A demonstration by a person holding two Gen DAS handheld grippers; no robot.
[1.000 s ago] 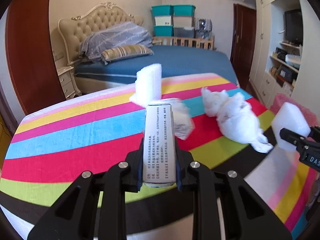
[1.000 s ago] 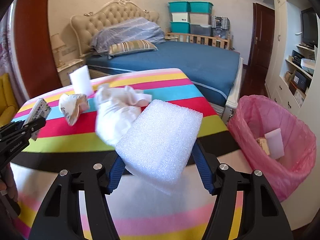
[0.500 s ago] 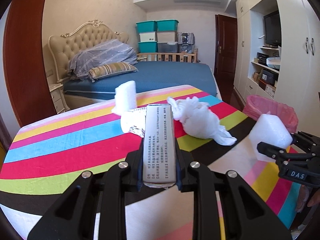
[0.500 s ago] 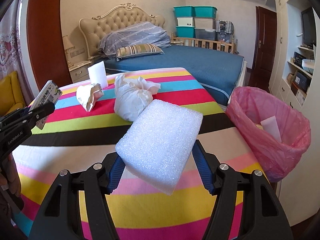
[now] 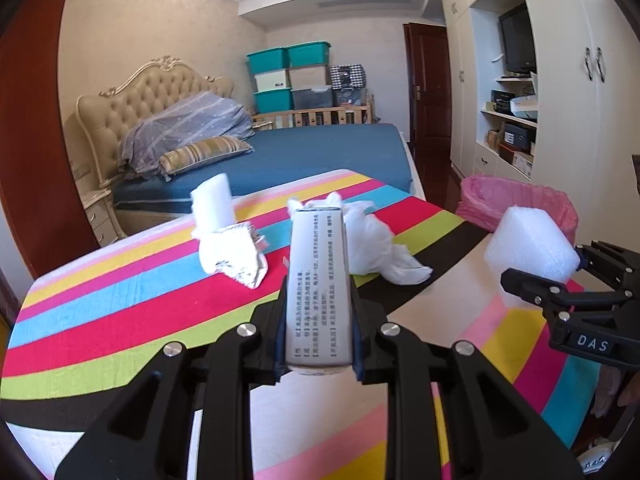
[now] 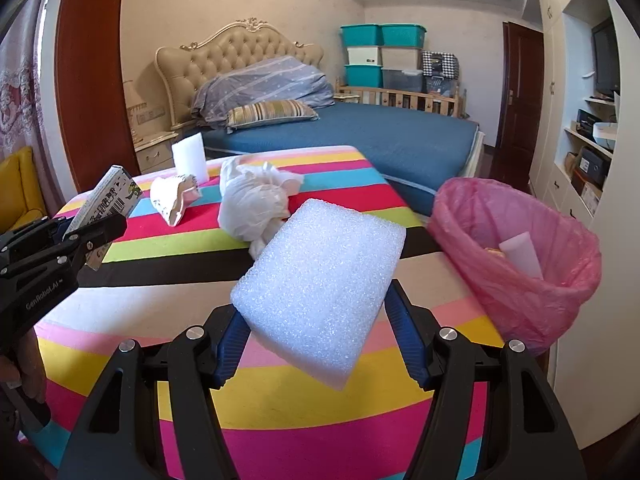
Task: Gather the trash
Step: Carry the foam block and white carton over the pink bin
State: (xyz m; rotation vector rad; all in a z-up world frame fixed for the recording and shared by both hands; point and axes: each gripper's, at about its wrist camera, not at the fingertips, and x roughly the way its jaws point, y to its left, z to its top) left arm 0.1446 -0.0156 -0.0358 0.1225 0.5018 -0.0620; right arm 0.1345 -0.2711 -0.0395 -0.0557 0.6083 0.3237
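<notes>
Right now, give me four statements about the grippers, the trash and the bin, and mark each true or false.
1. The left gripper is clamped on a small printed box. True.
2. The right gripper is empty. False: it holds a white foam block.
3. The pink-lined bin already has items in it. True.
4. The striped table has been cleared of trash. False: a white plastic bag, a crumpled wrapper and a second foam piece remain on it.

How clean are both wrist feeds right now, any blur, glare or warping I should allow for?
Left wrist view: sharp; small printed box readable, no glare; fisheye bends the wardrobe edges, corners dark. Right wrist view: also sharp; foam block bright but textured, pink bin bag evenly daylit, edges curved.
</notes>
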